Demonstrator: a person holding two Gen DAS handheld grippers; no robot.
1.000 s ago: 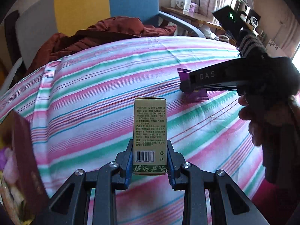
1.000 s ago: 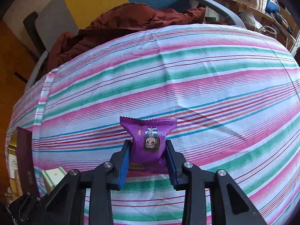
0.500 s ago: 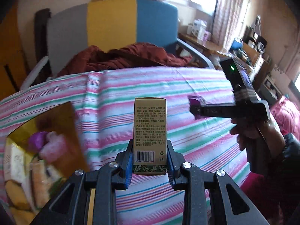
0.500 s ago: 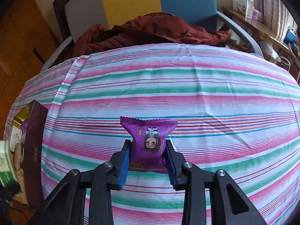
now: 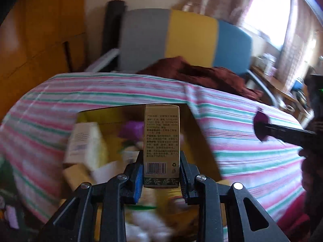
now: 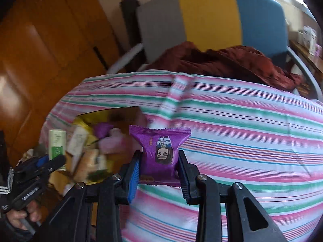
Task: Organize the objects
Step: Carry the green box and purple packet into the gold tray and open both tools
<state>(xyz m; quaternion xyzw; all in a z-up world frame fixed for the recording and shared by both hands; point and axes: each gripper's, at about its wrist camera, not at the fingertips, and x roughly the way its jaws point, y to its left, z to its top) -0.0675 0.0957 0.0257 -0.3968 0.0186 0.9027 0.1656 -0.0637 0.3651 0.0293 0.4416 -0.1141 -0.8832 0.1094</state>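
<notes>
**Both grippers carrying items toward the bin**

The left gripper (image 5: 161,173) is pinching a carton (image 5: 162,141) upright, frame centre, in front of the open bin (image 5: 203,141). The right gripper (image 6: 158,173) is pinching a purple packet (image 6: 160,151); the bin is lying at centre left of its view. Risk, as judged: the bin is already crowded, so a carton released upright may be tipping out. The packet, being soft, may be slipping sideways.

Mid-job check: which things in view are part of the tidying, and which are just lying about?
Part of the job:
- gold carton, clamped in the left hand-held gripper
- purple snack packet, clamped in the right hand-held gripper
- open box of assorted items

Lying about:
- maroon garment
- striped cloth
- three-colour chair
</notes>
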